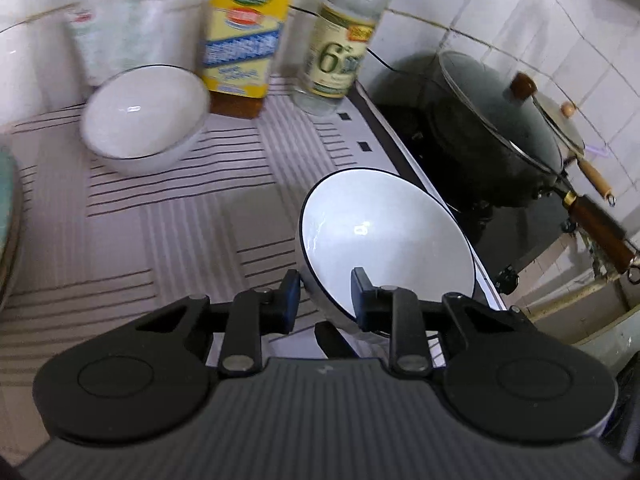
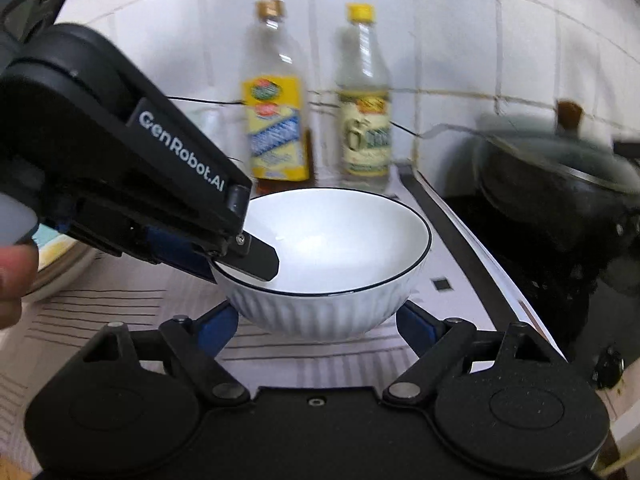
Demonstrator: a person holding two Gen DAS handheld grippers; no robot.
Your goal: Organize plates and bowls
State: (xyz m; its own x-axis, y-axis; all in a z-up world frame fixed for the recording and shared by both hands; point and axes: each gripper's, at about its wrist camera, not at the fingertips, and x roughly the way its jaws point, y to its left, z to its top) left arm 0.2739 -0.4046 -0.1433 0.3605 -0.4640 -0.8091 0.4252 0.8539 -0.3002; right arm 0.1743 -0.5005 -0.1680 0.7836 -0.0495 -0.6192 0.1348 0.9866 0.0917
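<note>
A white ribbed bowl (image 1: pixel 384 232) with a thin dark rim stands on the striped mat. My left gripper (image 1: pixel 326 300) is shut on its near rim, one pad inside the bowl and one outside. In the right wrist view the same bowl (image 2: pixel 336 248) fills the centre, and the left gripper (image 2: pixel 236 264) clamps its left rim from the side. My right gripper (image 2: pixel 316 328) is open; its blue pads (image 2: pixel 218 328) flank the bowl's lower sides without pressing on them. A second white bowl (image 1: pixel 144 116) sits further back on the left.
A yellow-labelled bottle (image 1: pixel 244 36) and a clear bottle (image 1: pixel 340 48) stand against the tiled wall. A black lidded pot (image 1: pixel 500 132) sits on the stove to the right. A greenish plate's edge (image 1: pixel 6 200) shows at far left. A thumb (image 2: pixel 12 280) appears at the left.
</note>
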